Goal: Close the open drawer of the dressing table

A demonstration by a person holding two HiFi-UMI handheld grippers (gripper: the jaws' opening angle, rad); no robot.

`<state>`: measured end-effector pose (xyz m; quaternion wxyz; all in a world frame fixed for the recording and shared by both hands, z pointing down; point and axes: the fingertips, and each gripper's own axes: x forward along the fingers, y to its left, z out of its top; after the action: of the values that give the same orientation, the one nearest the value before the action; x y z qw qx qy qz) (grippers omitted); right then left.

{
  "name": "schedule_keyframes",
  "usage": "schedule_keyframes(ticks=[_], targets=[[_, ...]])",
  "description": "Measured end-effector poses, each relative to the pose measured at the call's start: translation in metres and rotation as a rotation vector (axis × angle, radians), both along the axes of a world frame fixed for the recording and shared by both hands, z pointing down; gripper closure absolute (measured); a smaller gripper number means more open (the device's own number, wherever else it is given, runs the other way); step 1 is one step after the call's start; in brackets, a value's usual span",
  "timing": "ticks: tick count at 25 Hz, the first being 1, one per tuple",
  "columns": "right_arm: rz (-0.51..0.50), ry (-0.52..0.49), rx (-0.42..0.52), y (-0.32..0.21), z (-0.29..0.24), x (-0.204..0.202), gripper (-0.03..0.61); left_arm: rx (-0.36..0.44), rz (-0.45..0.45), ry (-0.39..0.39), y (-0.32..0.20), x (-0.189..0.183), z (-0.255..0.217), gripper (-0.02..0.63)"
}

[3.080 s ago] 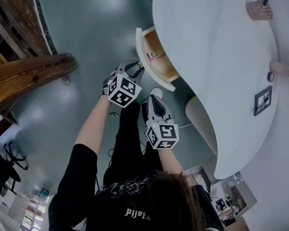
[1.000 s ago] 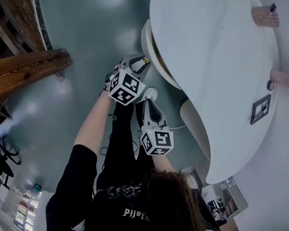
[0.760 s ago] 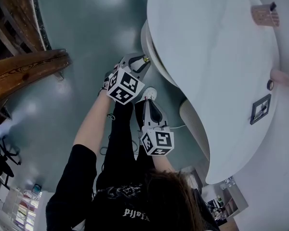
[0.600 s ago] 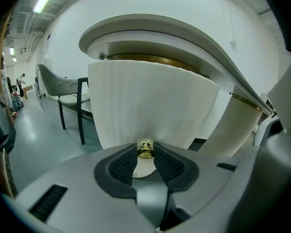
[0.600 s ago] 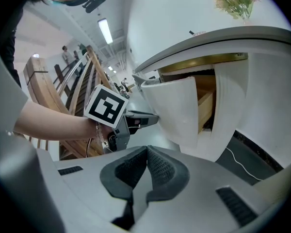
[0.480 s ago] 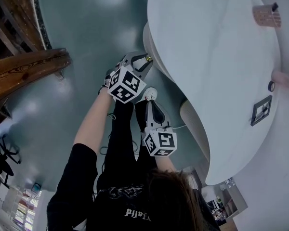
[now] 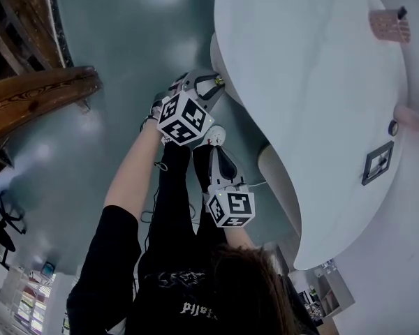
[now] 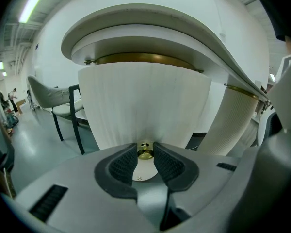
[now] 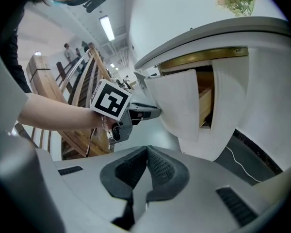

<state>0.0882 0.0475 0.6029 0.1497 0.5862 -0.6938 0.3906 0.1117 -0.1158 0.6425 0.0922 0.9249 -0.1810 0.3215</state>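
Note:
The dressing table's white ribbed drawer front (image 8: pixel 143 106) fills the left gripper view under the oval table top (image 8: pixel 184 28). My left gripper (image 8: pixel 145 152) is shut on the drawer's small brass knob (image 8: pixel 145 154). From the head view the left gripper (image 7: pixel 213 84) sits against the drawer front (image 7: pixel 218 58), which is almost tucked under the top (image 7: pixel 307 82). In the right gripper view the drawer (image 9: pixel 177 106) still stands out a little, with its wooden side (image 9: pixel 205 101) showing. My right gripper (image 9: pixel 146 150) is shut and empty, hanging back below the left one (image 7: pixel 221 153).
Dark wooden furniture (image 7: pixel 35 103) stands to the left across the green floor. On the table top are a pink holder (image 7: pixel 387 25) and a small picture frame (image 7: pixel 377 162). A ribbed table leg (image 7: pixel 279 173) is close to my right gripper. A chair (image 8: pixel 53 98) stands left of the drawer.
The drawer, wide open with its inside showing three seconds ago, has slid in nearly under the top. My left gripper went with it toward the table and rolled slightly; the right barely moved.

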Motion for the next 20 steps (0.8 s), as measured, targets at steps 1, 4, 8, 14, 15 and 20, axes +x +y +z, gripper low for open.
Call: schedule_keyframes(ticks=[1, 4, 8, 14, 15, 20], targets=[[-0.009, 0.002, -0.001, 0.000, 0.001, 0.000, 0.552, 0.011, 0.005, -0.003, 0.000, 0.001, 0.000, 0.497], [-0.014, 0.008, -0.009, 0.001, 0.004, 0.004, 0.552, 0.013, 0.006, 0.003, -0.003, 0.004, 0.000, 0.497], [0.003, 0.011, -0.015, 0.001, 0.006, 0.012, 0.552, 0.030, 0.021, 0.003, -0.005, 0.011, 0.000, 0.497], [0.005, 0.010, -0.010, -0.002, 0.006, 0.015, 0.552, 0.037, 0.027, 0.008, -0.009, 0.020, -0.001, 0.497], [0.002, 0.010, -0.010, -0.003, 0.006, 0.014, 0.552, 0.040, 0.031, 0.010, -0.009, 0.022, -0.001, 0.497], [-0.015, 0.014, -0.006, -0.007, 0.008, 0.010, 0.552, 0.038, 0.025, 0.042, -0.013, 0.023, -0.001, 0.497]])
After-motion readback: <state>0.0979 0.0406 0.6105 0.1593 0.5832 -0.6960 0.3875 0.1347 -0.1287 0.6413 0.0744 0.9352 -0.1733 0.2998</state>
